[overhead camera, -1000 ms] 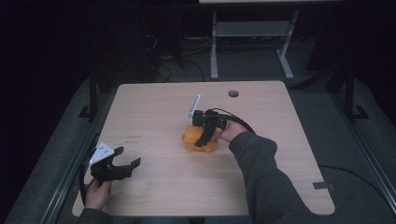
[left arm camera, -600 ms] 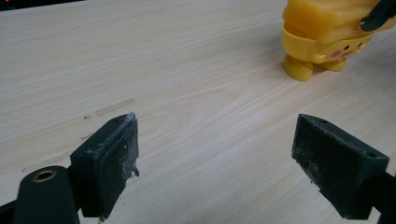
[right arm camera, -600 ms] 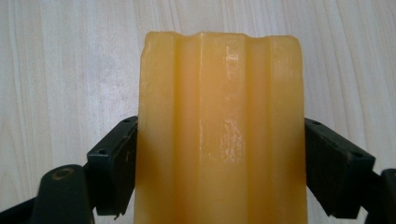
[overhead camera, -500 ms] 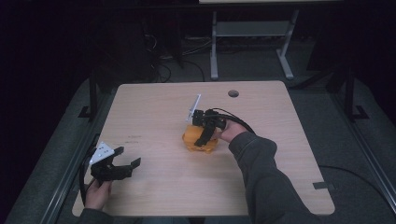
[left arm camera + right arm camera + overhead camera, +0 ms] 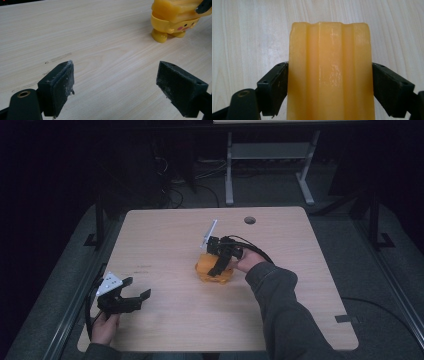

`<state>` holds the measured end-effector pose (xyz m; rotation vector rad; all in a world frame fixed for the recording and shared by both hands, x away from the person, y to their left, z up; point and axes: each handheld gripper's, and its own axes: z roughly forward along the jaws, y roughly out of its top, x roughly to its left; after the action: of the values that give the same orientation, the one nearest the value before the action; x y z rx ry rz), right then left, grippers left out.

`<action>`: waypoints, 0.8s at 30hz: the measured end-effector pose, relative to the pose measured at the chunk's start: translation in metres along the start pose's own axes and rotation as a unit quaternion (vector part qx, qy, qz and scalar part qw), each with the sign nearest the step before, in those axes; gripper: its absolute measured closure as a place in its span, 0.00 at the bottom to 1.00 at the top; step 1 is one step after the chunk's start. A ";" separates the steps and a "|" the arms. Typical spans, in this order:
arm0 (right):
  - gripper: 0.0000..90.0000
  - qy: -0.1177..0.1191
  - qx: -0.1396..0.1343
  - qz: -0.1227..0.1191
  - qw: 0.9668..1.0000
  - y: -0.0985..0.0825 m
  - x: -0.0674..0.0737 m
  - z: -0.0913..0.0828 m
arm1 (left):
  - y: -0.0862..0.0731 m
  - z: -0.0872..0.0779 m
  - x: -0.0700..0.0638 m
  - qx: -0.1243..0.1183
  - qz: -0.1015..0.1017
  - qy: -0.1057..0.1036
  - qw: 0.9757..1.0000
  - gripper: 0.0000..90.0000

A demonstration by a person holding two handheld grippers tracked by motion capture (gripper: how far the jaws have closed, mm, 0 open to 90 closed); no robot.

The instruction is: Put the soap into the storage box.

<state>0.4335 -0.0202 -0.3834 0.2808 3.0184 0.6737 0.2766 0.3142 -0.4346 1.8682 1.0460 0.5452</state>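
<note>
high view: dim, dark surroundings | table (image 5: 165, 235) evenly lit | gripper views: bright, sharp (faint gloss on yellow toy (image 5: 329, 75))

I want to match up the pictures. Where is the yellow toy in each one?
High view: the yellow toy sits near the table's middle, under the right gripper.
Left gripper view: it stands at the top right corner, far beyond the open jaws.
Right gripper view: it stands in the centre, between the two black jaws.
Shared landmark: the pale wooden table.
</note>
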 end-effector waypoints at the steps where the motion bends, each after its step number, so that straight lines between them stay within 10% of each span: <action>1: 0.21 0.000 0.000 0.000 1.000 0.000 0.000 0.000 | 0.000 0.000 0.000 0.000 0.000 0.000 1.000 0.16; 24: 0.22 -0.015 -0.040 0.017 0.999 -0.011 0.000 -0.031 | 0.000 0.000 0.000 0.001 0.000 -0.002 1.000 0.16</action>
<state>0.4293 -0.0430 -0.3605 0.3361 2.9561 0.7822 0.2765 0.3143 -0.4346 1.8700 1.0443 0.5393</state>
